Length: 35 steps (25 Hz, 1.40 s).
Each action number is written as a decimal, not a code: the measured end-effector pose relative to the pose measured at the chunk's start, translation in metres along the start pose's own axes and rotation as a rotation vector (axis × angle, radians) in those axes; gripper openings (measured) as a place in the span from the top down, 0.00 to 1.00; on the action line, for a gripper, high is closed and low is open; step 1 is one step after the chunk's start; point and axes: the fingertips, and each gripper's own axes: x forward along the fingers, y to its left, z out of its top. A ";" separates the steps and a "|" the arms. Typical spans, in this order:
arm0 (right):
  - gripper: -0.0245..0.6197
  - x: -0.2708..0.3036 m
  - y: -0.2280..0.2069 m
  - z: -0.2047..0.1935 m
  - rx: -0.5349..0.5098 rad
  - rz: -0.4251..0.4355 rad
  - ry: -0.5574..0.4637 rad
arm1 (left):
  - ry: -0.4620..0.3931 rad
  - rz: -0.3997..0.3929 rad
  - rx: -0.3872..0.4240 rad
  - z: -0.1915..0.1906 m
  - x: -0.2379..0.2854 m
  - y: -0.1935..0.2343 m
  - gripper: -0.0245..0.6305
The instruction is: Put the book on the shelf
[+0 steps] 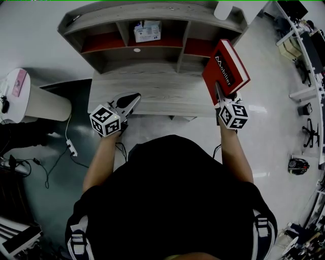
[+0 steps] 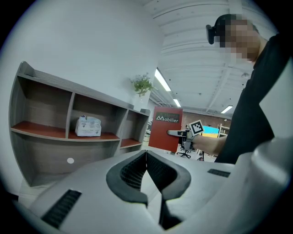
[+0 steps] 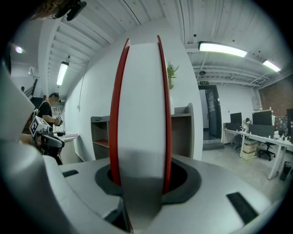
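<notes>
The person stands close against the bench (image 1: 162,89), both arms out in front. At about eleven o'clock from them the left tool (image 1: 133,98) hangs over the bench's near edge, its jaws drawn together with nothing between them. At about one o'clock the right tool (image 1: 221,96) is clamped on the lower edge of the red book (image 1: 227,61), one jaw on each cover, the white page edges facing back toward the hand. The book stands on end in the air, leaning a little, over the right end of the bench and just in front of the shelf (image 1: 152,12), not yet inside any compartment. Farther off, at twelve o'clock, a white package (image 1: 147,31) sits in the shelf's middle compartment on its red floor. A potted plant (image 2: 142,85) stands on the shelf's top toward the right end.
</notes>
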 end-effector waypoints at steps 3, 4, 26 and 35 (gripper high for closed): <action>0.70 0.001 -0.002 0.004 0.000 0.006 -0.012 | 0.008 -0.001 0.013 0.001 0.002 -0.004 0.93; 0.70 0.001 -0.002 0.003 0.004 0.006 -0.016 | 0.009 0.001 0.016 0.001 0.001 -0.004 0.93; 0.70 0.023 -0.005 0.004 0.030 -0.024 -0.022 | 0.005 -0.012 0.016 0.017 0.010 0.029 0.93; 0.70 0.037 -0.010 0.009 0.037 -0.051 -0.020 | 0.011 -0.035 0.019 0.025 0.020 0.050 0.93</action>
